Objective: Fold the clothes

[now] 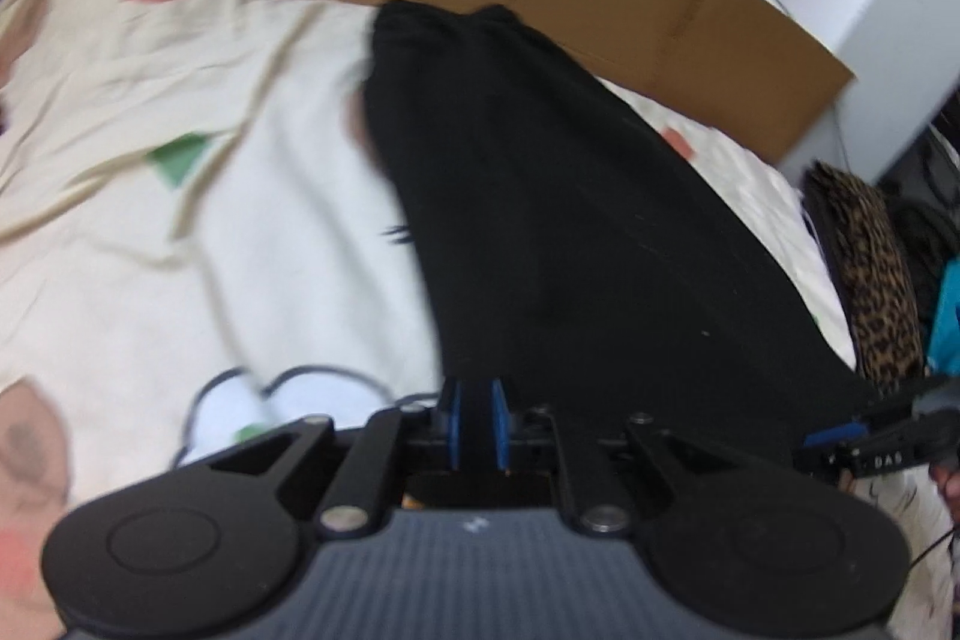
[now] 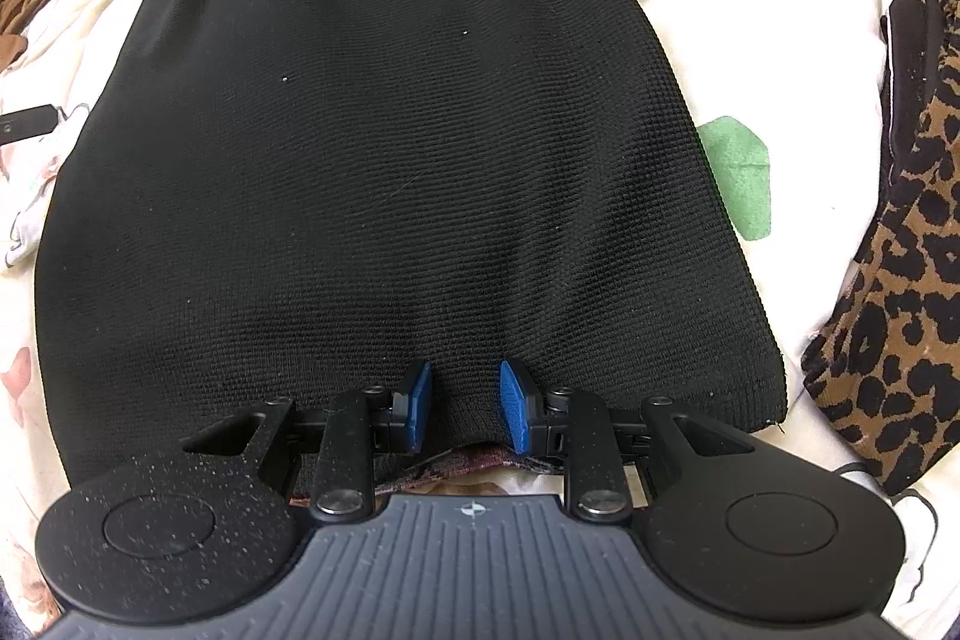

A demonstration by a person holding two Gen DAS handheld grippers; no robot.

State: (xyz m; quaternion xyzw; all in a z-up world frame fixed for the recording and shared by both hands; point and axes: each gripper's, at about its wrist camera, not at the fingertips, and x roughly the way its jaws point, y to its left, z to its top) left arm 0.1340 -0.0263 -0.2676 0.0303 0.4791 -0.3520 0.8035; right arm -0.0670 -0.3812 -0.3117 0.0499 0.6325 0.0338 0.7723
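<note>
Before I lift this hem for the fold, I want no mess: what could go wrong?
The right gripper straddles the black knit garment hem with its jaws apart, so it may slip free. The left gripper pinches only a narrow bit, so the lift could go uneven. The leopard-print cloth lies close and could snag.

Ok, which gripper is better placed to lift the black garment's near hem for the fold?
Left. The left gripper looks already closed on the hem of the black garment, with fabric pinched between its pads. The right gripper stands open astride the hem, so it must close first.
</note>
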